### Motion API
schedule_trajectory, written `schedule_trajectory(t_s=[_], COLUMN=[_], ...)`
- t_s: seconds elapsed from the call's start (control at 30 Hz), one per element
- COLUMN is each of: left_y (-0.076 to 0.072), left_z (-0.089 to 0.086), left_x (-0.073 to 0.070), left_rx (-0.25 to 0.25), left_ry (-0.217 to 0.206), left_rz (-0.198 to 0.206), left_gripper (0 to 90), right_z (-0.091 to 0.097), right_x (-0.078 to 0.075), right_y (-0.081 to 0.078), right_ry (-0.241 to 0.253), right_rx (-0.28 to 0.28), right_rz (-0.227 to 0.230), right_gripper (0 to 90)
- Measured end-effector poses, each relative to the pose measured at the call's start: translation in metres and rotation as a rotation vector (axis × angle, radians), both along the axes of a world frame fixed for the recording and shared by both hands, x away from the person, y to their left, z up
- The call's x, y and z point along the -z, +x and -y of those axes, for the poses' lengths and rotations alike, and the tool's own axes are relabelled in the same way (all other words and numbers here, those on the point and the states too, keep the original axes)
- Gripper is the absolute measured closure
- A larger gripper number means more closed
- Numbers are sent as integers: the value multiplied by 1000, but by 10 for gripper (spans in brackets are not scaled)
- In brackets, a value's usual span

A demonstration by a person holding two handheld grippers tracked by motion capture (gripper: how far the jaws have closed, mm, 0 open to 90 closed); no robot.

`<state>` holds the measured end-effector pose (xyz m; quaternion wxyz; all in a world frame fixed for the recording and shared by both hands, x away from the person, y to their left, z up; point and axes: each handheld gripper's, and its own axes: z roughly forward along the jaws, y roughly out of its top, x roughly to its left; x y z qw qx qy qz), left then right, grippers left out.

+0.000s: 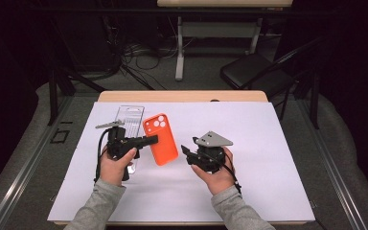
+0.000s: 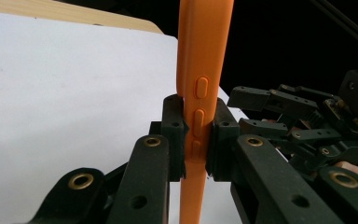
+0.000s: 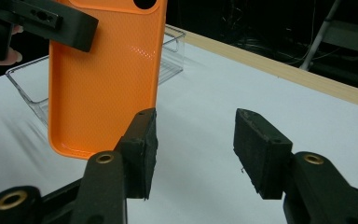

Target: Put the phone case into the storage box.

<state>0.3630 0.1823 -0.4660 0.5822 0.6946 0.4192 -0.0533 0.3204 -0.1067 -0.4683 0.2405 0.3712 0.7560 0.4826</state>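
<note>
Between the left gripper's jaws, orange phone case clamped by its edge, lifted off the desk, out of the clear tray. Right gripper jaws apart, empty, case just beyond. Handover or set-down probably left.

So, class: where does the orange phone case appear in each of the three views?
High view: orange phone case left of centre, over the white sheet.
Left gripper view: edge-on, upright at centre, clamped between that gripper's fingers.
Right gripper view: upper left.
Shared landmark: the left gripper gripping it.
</note>
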Motion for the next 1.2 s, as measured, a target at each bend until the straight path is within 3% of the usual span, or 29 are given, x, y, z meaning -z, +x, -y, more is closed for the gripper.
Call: schedule_trajectory(t_s=[0.37, 0.7, 0.83, 1.07, 1.2], left_y=[2, 4, 5, 5, 4], left_z=[1, -3, -4, -3, 0], left_x=[3, 3, 2, 2, 2], left_rx=[45, 77, 96, 141, 173], left_ry=[10, 19, 35, 65, 89], left_rz=[36, 94, 119, 166, 174], left_gripper=[806, 807, 807, 807, 807], right_z=[5, 10, 14, 16, 17], right_x=[-2, -1, -1, -3, -4], right_y=[-1, 0, 4, 4, 3], right_ry=[-36, -42, -17, 26, 52], right_rx=[-10, -44, -76, -151, -197], right_rz=[12, 17, -13, -2, -22], right_gripper=[493, 523, 542, 545, 544])
